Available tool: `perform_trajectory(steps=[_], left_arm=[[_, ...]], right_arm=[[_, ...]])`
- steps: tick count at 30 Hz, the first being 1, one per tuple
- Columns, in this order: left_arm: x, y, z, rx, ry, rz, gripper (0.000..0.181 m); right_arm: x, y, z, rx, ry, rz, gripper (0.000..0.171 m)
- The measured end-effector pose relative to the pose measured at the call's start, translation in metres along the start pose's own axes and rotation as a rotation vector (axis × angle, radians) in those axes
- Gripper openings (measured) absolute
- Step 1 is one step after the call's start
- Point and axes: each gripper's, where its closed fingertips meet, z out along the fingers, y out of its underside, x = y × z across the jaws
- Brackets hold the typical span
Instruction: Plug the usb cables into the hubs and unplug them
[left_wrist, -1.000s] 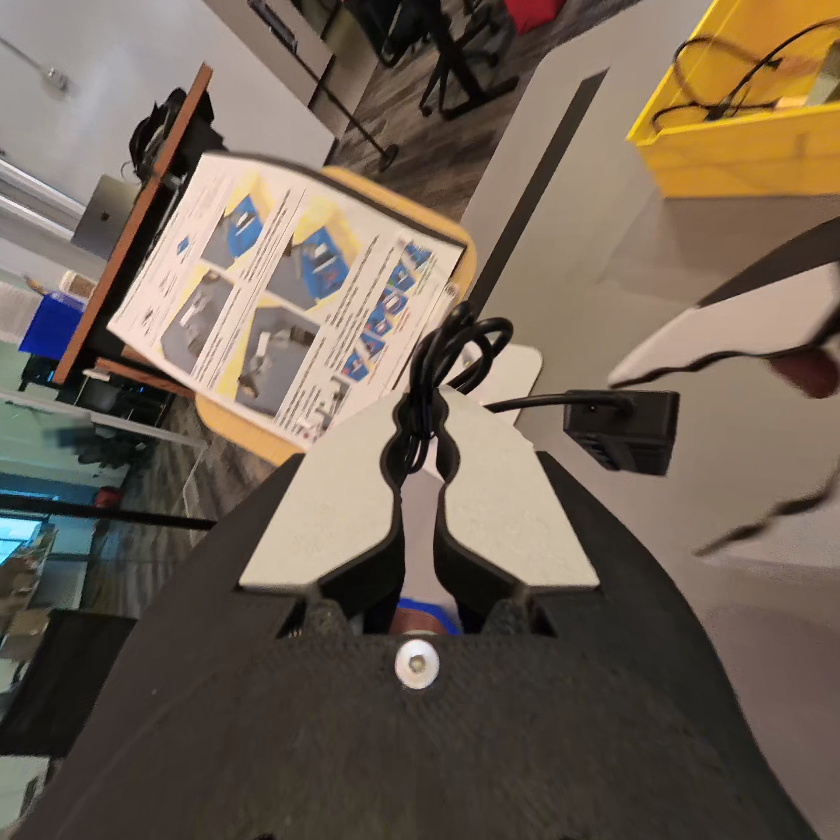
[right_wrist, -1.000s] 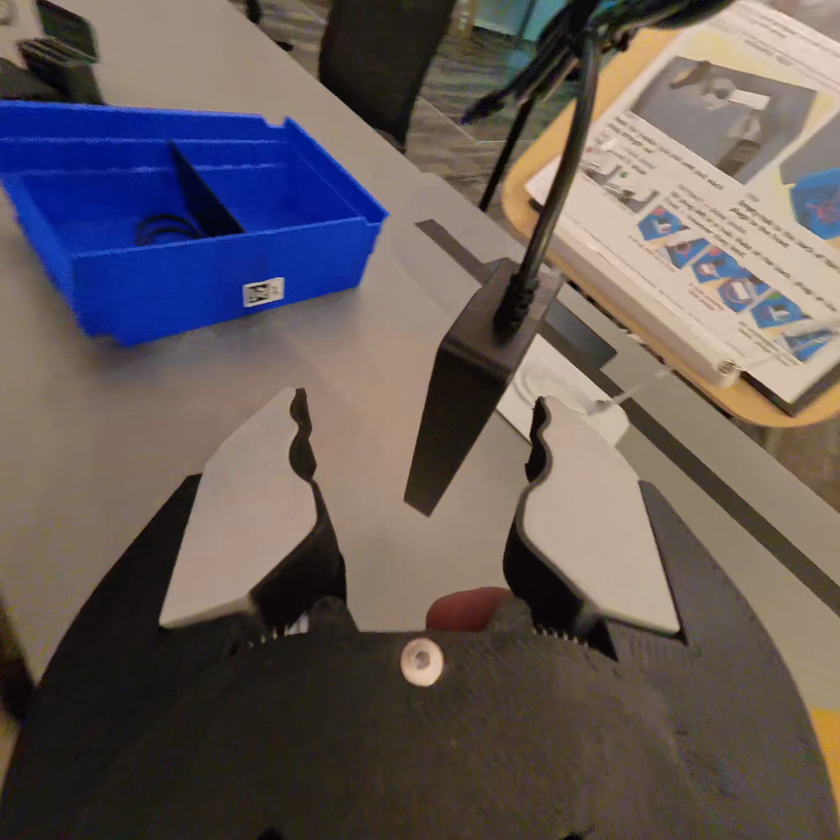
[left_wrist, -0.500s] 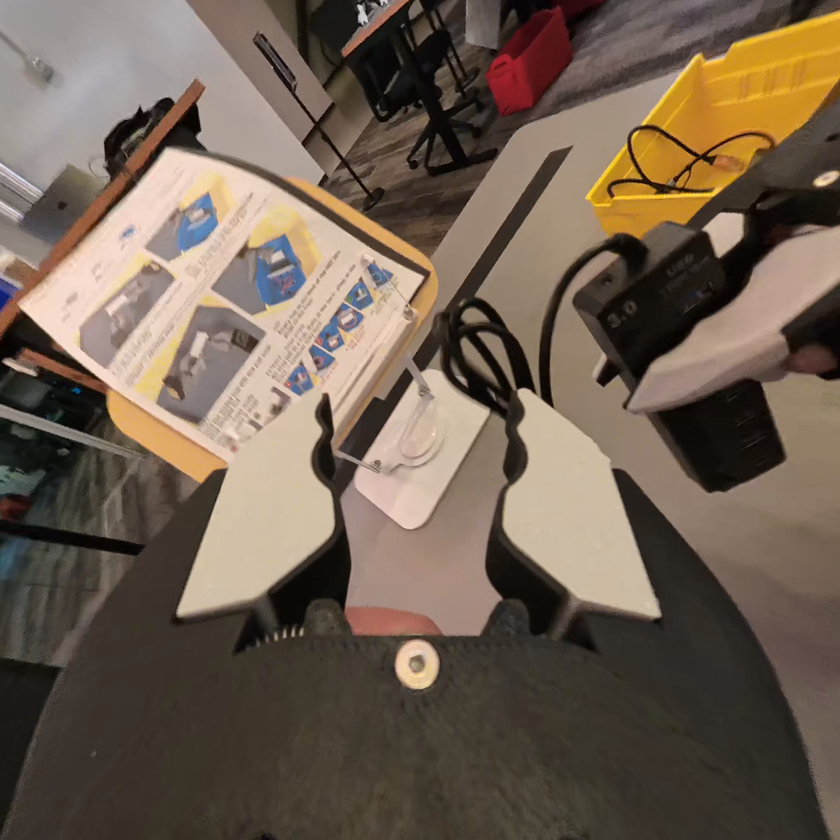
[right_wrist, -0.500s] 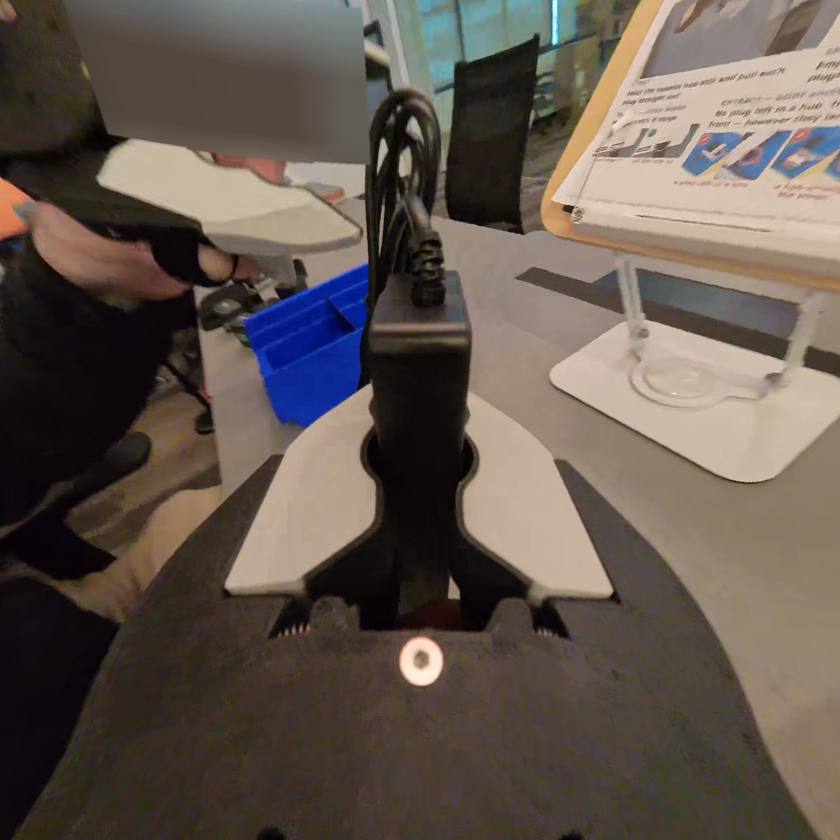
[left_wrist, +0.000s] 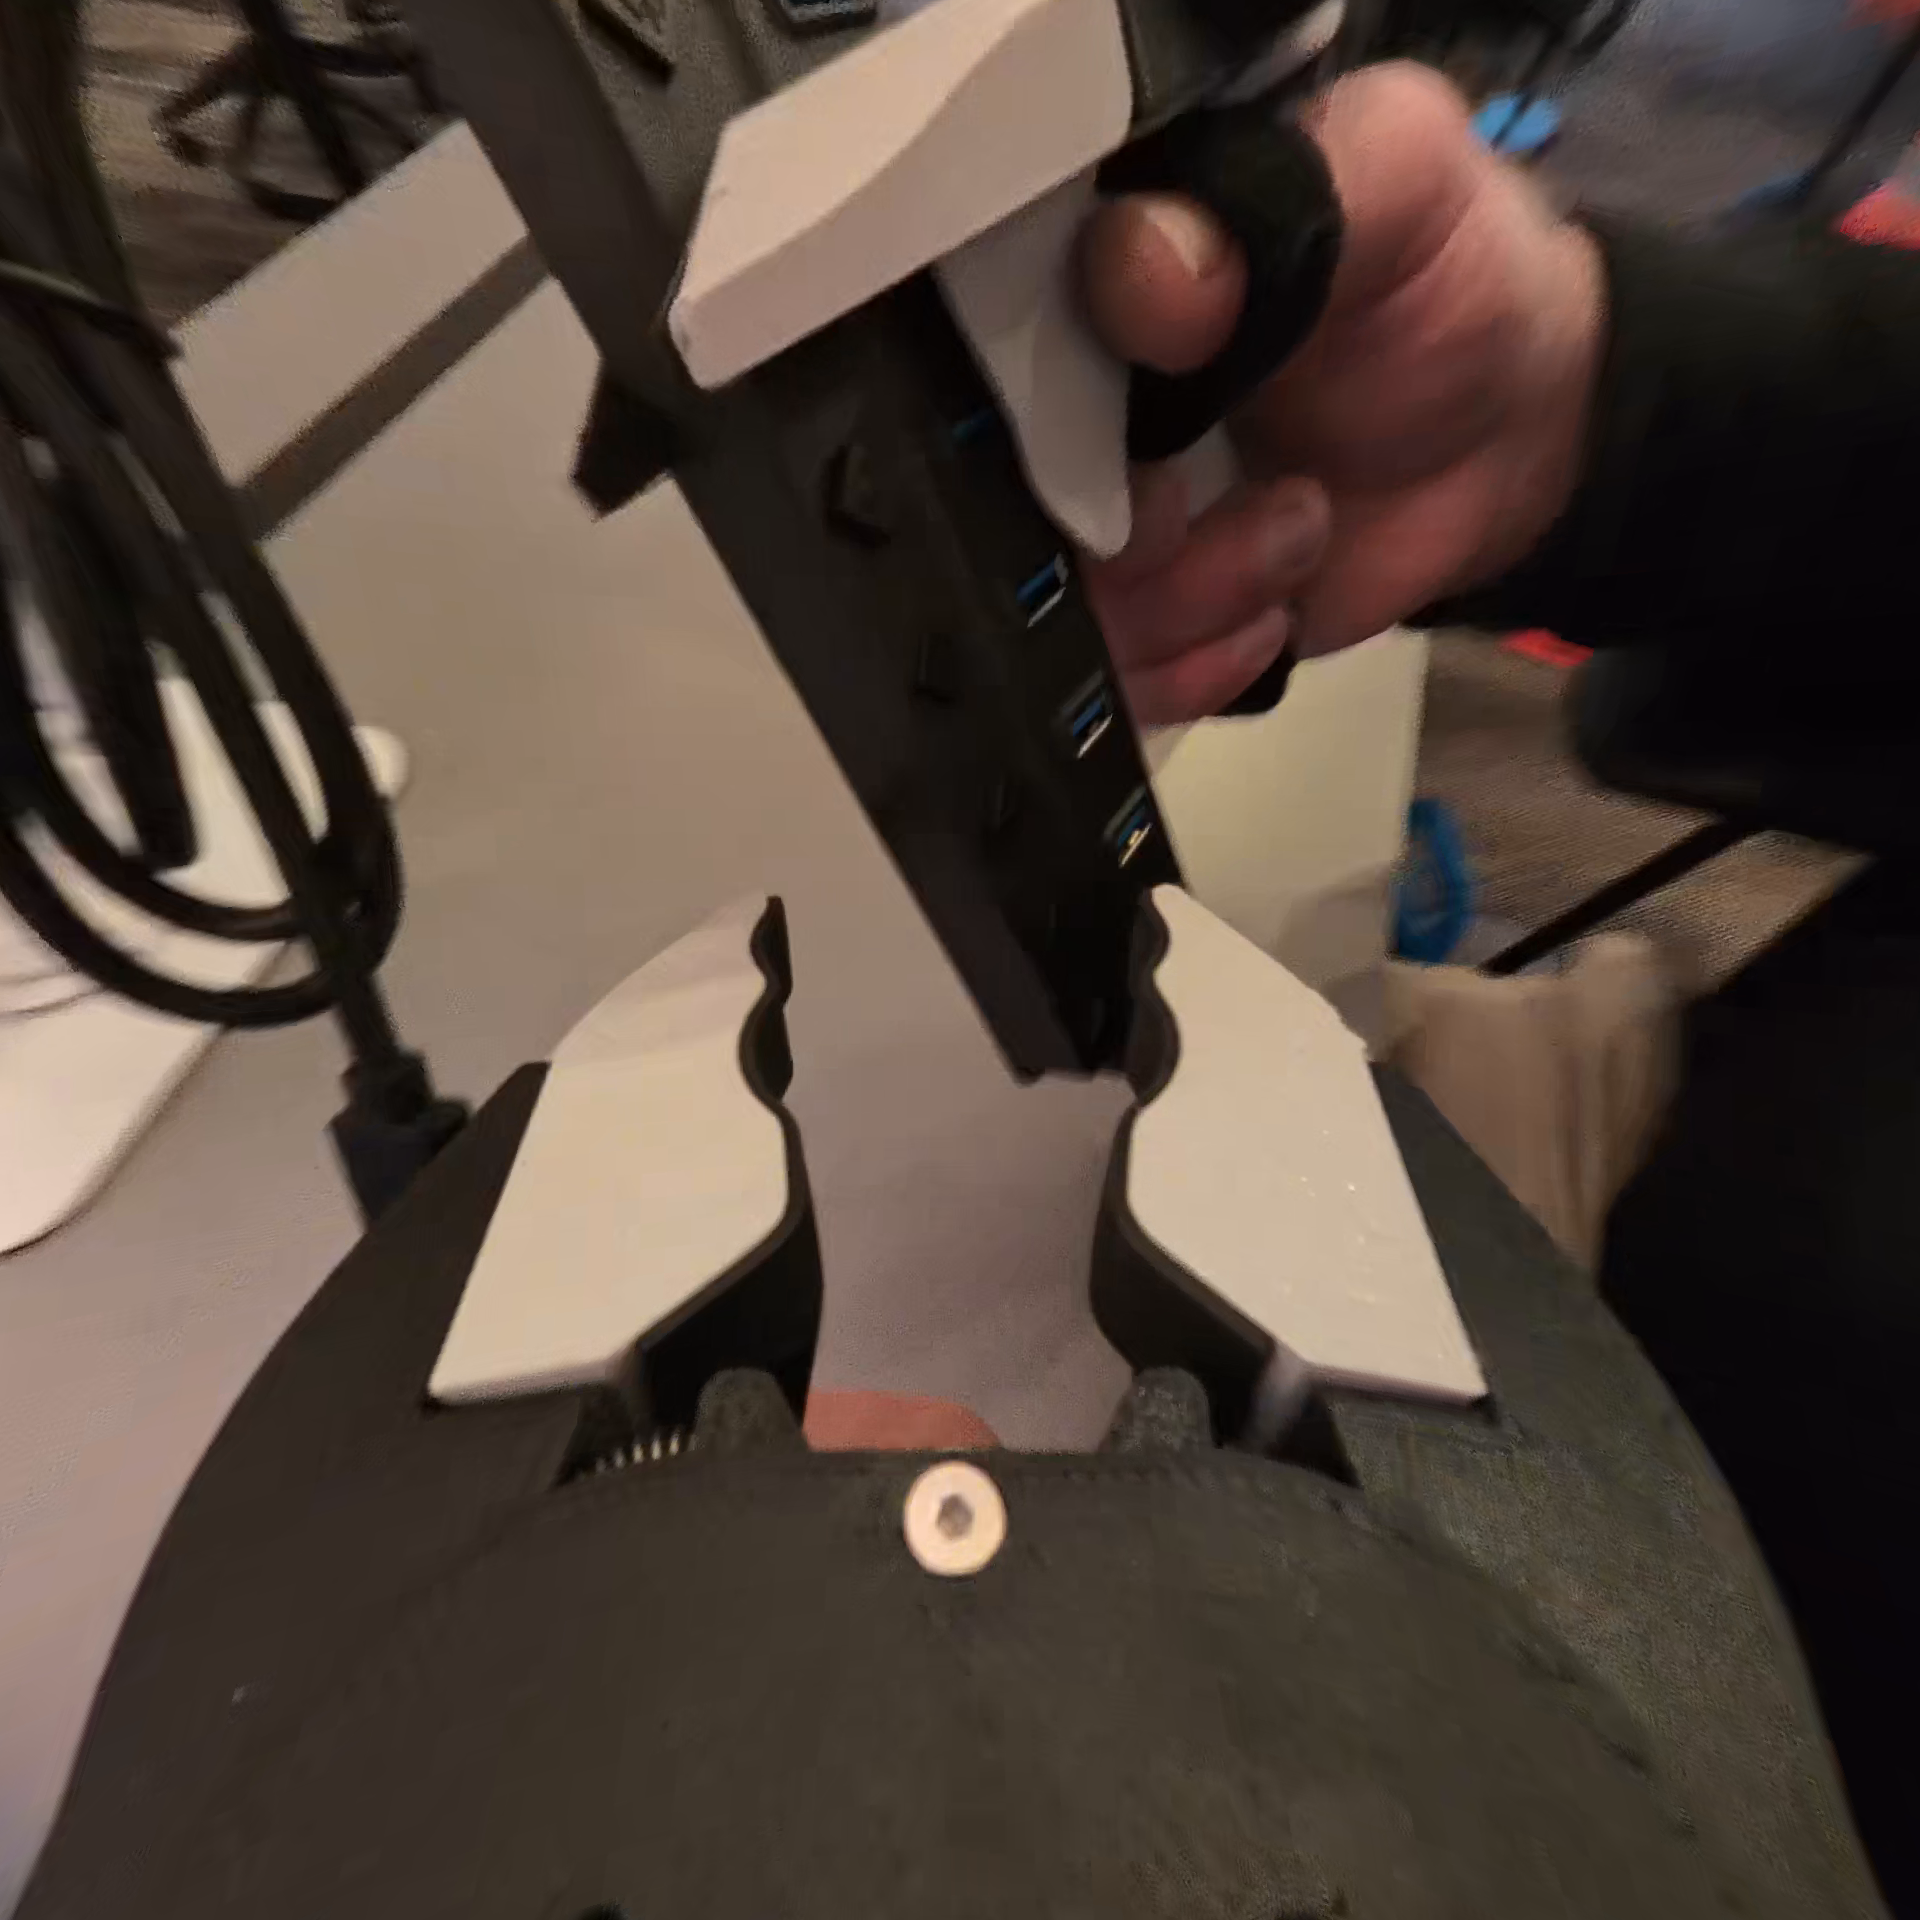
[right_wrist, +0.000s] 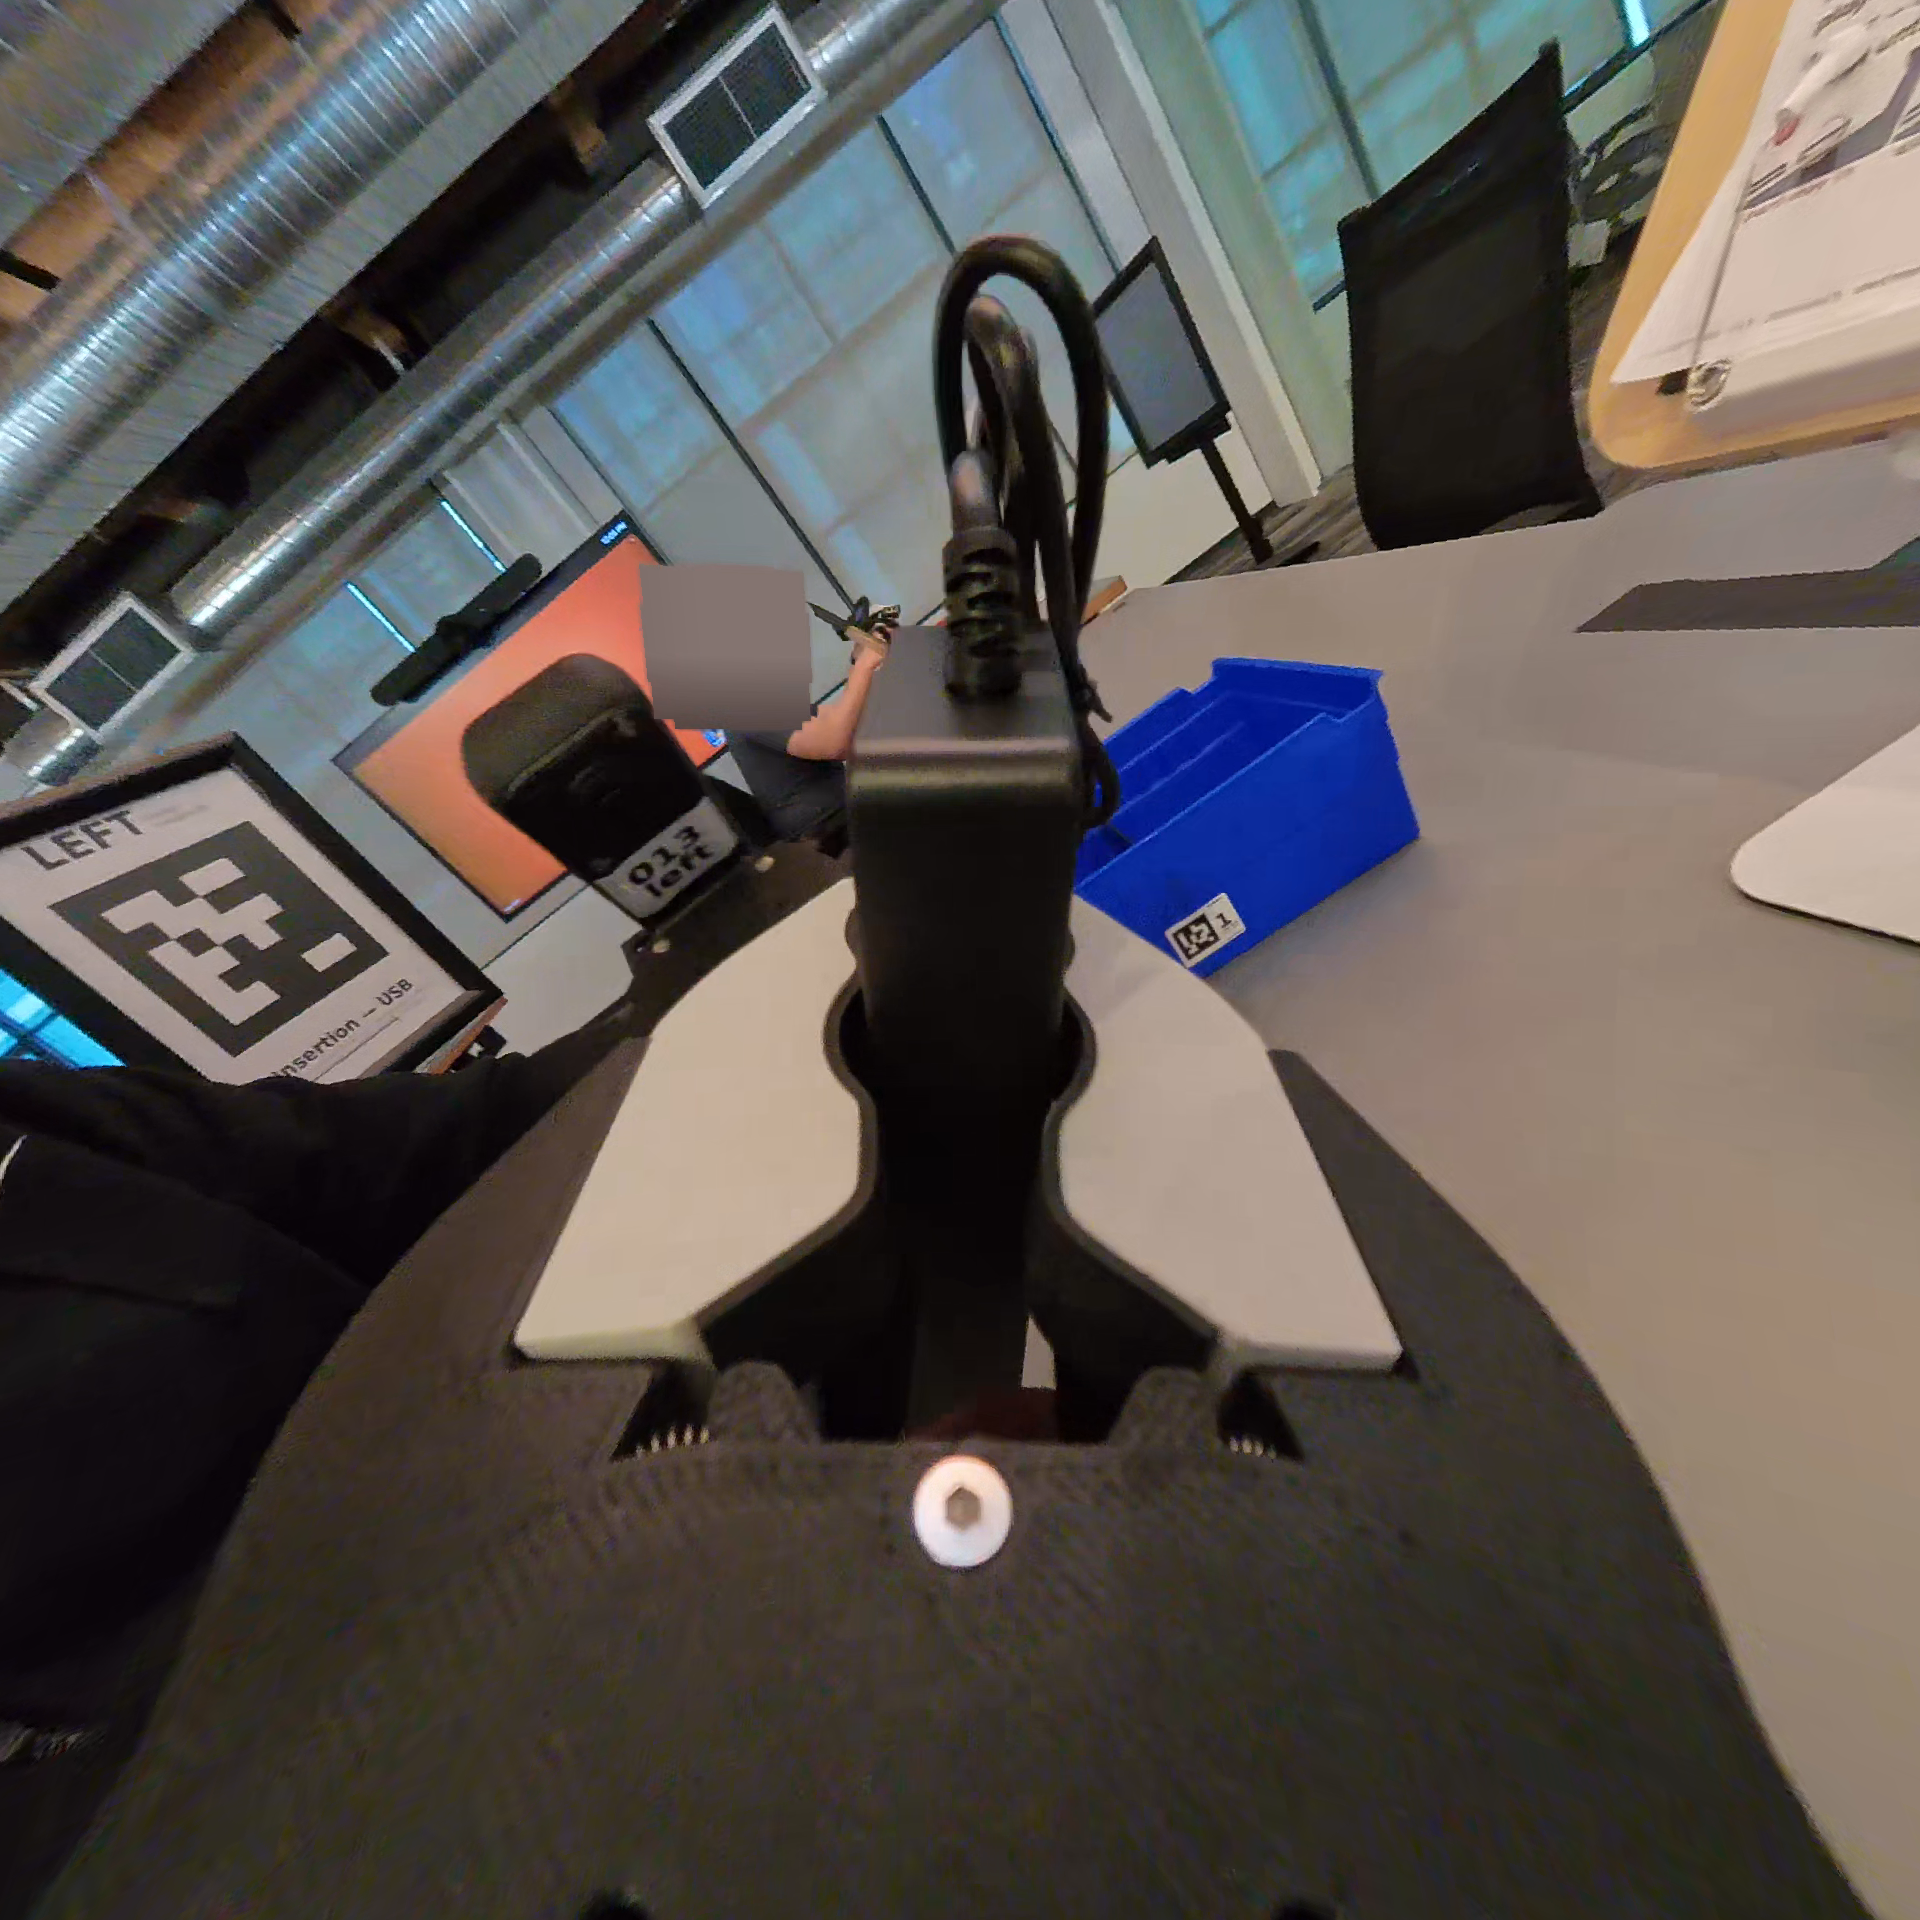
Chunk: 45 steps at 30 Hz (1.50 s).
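A black USB hub (right_wrist: 961, 831) with blue ports (left_wrist: 1086, 717) is clamped in my right gripper (right_wrist: 961, 966), which is shut on its body. The hub's coiled black cable (right_wrist: 1018, 416) comes out of its far end and hangs at the left of the left wrist view (left_wrist: 208, 727). In that view the hub (left_wrist: 883, 582) slants down from the right gripper's white fingers (left_wrist: 904, 197). My left gripper (left_wrist: 961, 914) is open. The hub's lower end sits between its fingers, against the right-hand one.
A blue divided bin (right_wrist: 1278, 790) stands on the grey table (right_wrist: 1558, 1143). A white stand base (right_wrist: 1849, 852) carries an instruction board (right_wrist: 1766, 208) at the right. A marker card (right_wrist: 208, 914) on the left gripper is at the left. The person's hand (left_wrist: 1403, 416) holds the right gripper. Across from one pair of fingers to the other is roughly 8 centimetres.
The left gripper let go of the cable coil and opened. The right gripper shut on the hub. The hub's lower end now lies between the left gripper's open fingers.
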Motion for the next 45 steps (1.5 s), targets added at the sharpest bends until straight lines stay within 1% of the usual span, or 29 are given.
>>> perform_trajectory(steps=[3,7,10,13,15,17,19,21,22,23,24,25,26,27,30,33,34,36,37,39,42,45], left_arm=[[0.019,-0.007,0.008,0.108,0.154,-0.091,0.044],[0.031,-0.015,-0.001,0.191,0.286,-0.154,0.033],[0.034,-0.024,-0.012,0.277,0.355,-0.167,0.030],[0.041,-0.033,-0.025,0.347,0.439,-0.159,0.028],[0.055,-0.036,-0.032,0.361,0.535,-0.138,0.027],[0.070,-0.034,-0.037,0.368,0.642,-0.125,0.028],[0.081,-0.033,-0.040,0.364,0.724,-0.127,0.027],[0.091,-0.032,-0.043,0.363,0.799,-0.121,0.026],[0.095,-0.032,-0.044,0.363,0.821,-0.122,0.026],[0.099,-0.031,-0.045,0.358,0.858,-0.123,0.025],[0.103,-0.028,-0.046,0.353,0.890,-0.118,0.025],[0.106,-0.026,-0.045,0.344,0.905,-0.118,0.024],[0.109,-0.024,-0.047,0.336,0.933,-0.123,0.024],[0.110,-0.023,-0.047,0.328,0.948,-0.127,0.024],[0.109,-0.021,-0.044,0.320,0.943,-0.138,0.024],[0.102,-0.023,-0.044,0.328,0.937,-0.179,0.025],[0.098,-0.023,-0.042,0.323,0.910,-0.191,0.028],[0.081,-0.024,-0.037,0.329,0.789,-0.220,0.047],[0.073,-0.023,-0.034,0.312,0.731,-0.222,0.052],[0.053,-0.019,-0.028,0.261,0.555,-0.184,0.064],[0.024,-0.014,-0.033,0.180,0.311,-0.083,0.068],[-0.018,-0.006,-0.066,0.093,0.060,0.118,0.061]], right_arm=[[-0.010,0.007,0.009,-0.002,-0.052,0.024,0.027],[-0.028,0.004,0.010,0.022,-0.126,-0.009,0.029],[-0.037,0.004,0.007,0.015,-0.178,-0.030,0.045],[-0.050,0.007,0.002,0.000,-0.293,-0.037,0.058],[-0.065,0.015,0.001,-0.040,-0.396,-0.062,0.067],[-0.080,0.024,-0.002,-0.084,-0.496,-0.093,0.067],[-0.092,0.038,-0.002,-0.153,-0.543,-0.160,0.071],[-0.107,0.052,-0.005,-0.223,-0.624,-0.198,0.081],[-0.112,0.058,-0.004,-0.249,-0.635,-0.218,0.084],[-0.115,0.062,-0.004,-0.266,-0.648,-0.247,0.080],[-0.114,0.063,-0.002,-0.263,-0.637,-0.273,0.073],[-0.115,0.063,-0.002,-0.269,-0.639,-0.275,0.071],[-0.116,0.066,-0.005,-0.291,-0.662,-0.274,0.064],[-0.116,0.067,-0.007,-0.301,-0.673,-0.273,0.062],[-0.115,0.069,-0.008,-0.307,-0.676,-0.289,0.060],[-0.112,0.061,-0.006,-0.249,-0.658,-0.301,0.059],[-0.110,0.059,-0.005,-0.241,-0.636,-0.322,0.058],[-0.105,0.053,-0.005,-0.219,-0.589,-0.356,0.058],[-0.103,0.049,-0.006,-0.204,-0.566,-0.364,0.058],[-0.095,0.042,-0.007,-0.180,-0.503,-0.399,0.058],[-0.085,0.035,-0.011,-0.171,-0.441,-0.418,0.058],[-0.076,0.036,-0.016,-0.193,-0.406,-0.432,0.058]])
